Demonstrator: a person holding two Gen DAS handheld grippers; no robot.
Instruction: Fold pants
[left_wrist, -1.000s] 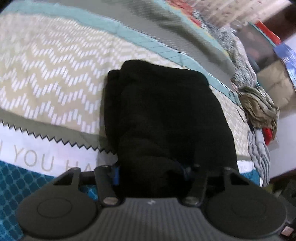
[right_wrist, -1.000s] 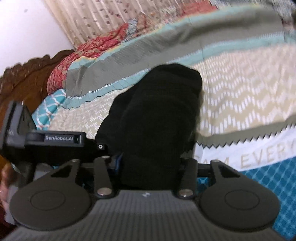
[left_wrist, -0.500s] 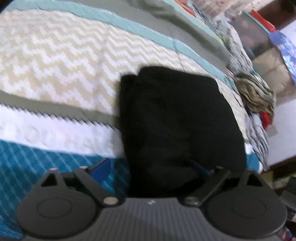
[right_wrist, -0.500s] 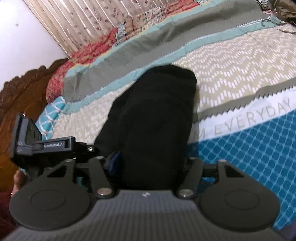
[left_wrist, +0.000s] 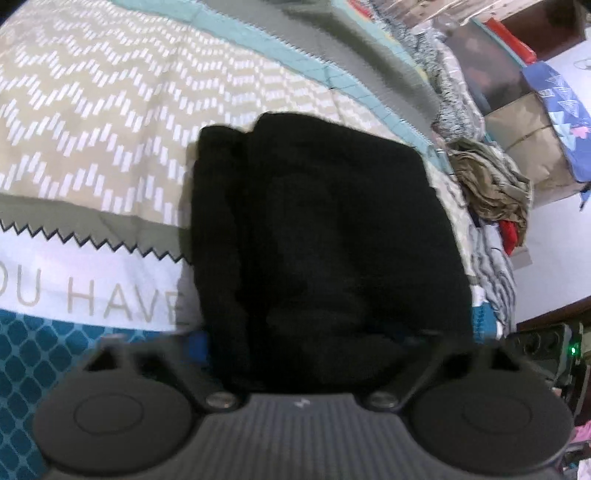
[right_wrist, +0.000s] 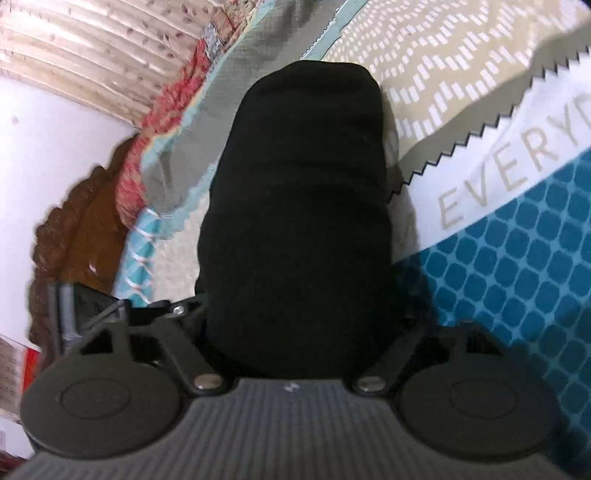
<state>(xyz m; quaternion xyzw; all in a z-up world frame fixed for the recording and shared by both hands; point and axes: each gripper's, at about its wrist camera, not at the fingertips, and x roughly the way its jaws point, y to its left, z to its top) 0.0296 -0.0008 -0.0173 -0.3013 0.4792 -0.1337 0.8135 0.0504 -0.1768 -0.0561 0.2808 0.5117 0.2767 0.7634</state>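
Since the earlier frames both views have tilted and closed in on the pants (left_wrist: 325, 240), and the right wrist view has rolled so that the printed band of the bedspread (right_wrist: 517, 155) now runs steeply uphill. The left gripper (left_wrist: 314, 354) has just been closing from a wider spread; the right gripper (right_wrist: 295, 343) has just been opening. In each case the near edge of the black bundle lies between the fingers. Whether the pads press on the cloth cannot be told, because the dark fabric hides the fingertips in both views. The pants lie folded into a thick, compact black stack on the bedspread, across its zigzag and lettered bands. A heap of other clothes (left_wrist: 491, 188) sits near the bed's far edge. A carved wooden headboard (right_wrist: 81, 229) shows in the right wrist view.
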